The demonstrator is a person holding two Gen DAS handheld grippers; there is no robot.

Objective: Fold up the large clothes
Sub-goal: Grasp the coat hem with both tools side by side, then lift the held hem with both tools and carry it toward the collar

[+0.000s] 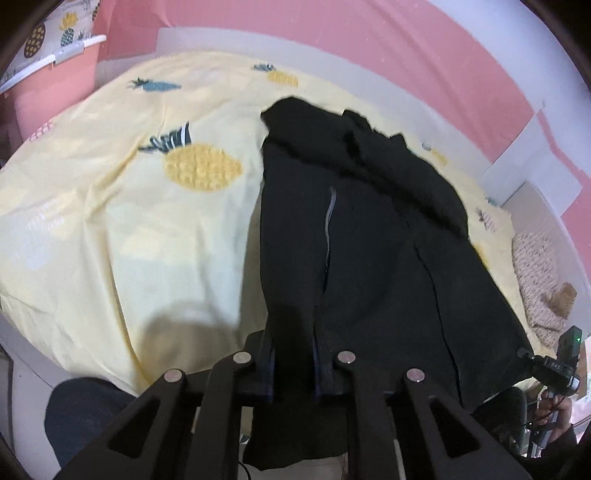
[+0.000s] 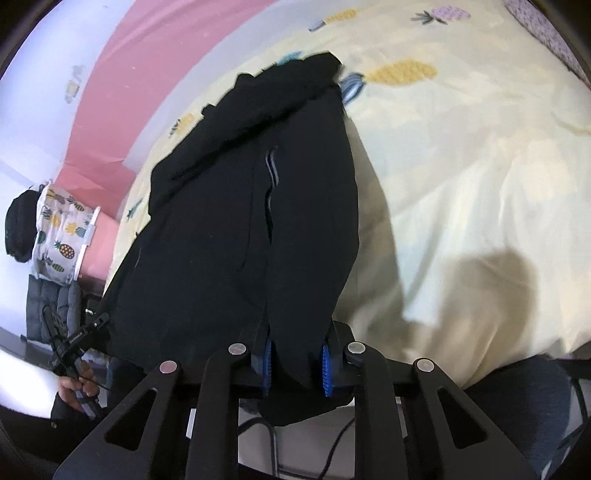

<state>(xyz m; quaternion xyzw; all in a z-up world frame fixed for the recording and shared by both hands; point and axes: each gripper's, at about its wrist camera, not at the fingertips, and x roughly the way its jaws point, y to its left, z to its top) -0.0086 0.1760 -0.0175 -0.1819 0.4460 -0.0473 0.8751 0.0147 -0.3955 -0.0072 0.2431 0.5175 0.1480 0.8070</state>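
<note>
A large black garment (image 1: 354, 236) with a grey zip lies lengthwise on a yellow pineapple-print bed cover (image 1: 110, 206), its near hem hanging over the bed's front edge. My left gripper (image 1: 293, 369) is shut on that near hem. The same black garment (image 2: 251, 206) shows in the right wrist view, and my right gripper (image 2: 297, 365) is shut on the hem between its blue pads (image 2: 326, 369). The far end of the garment is bunched. The other gripper shows at the edge of each view (image 1: 561, 365) (image 2: 70, 343).
The bed cover (image 2: 461, 184) spreads wide on both sides of the garment. A pink wall (image 1: 332, 33) runs behind the bed. A pineapple-print cloth on a pink stand (image 1: 55, 40) is at the far left. A patterned pillow (image 1: 539, 266) lies at the right.
</note>
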